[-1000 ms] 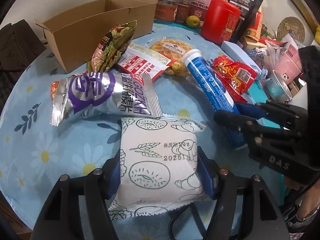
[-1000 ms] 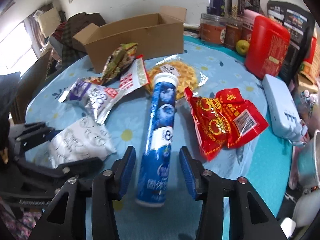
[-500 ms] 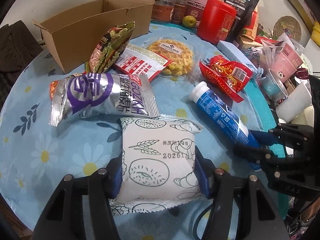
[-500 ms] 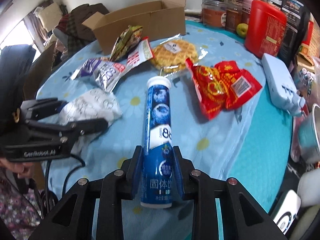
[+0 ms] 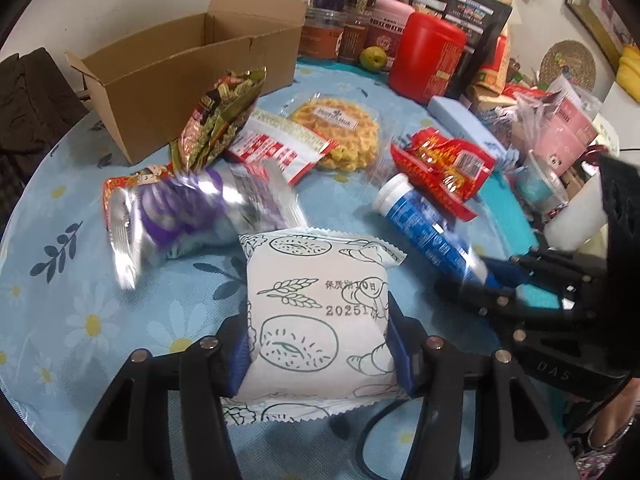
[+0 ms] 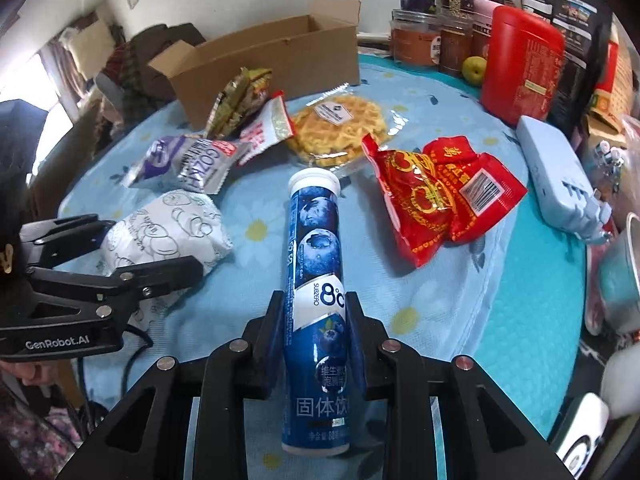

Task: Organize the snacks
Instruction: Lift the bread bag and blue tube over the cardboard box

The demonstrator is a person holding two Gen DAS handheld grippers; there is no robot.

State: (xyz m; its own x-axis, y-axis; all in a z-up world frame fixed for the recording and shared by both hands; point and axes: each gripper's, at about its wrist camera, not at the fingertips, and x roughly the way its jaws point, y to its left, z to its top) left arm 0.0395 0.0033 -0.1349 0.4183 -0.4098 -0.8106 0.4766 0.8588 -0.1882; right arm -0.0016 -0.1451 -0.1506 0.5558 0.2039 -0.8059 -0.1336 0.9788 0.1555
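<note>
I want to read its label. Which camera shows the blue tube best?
The right wrist view: the blue tube fills the centre, label facing up, clamped in the right gripper. The left wrist view shows it sideways, smaller.

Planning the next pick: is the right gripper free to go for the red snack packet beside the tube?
Probably not yet: the right gripper is shut on the blue tube, though the red packet lies uncovered nearby.
</note>
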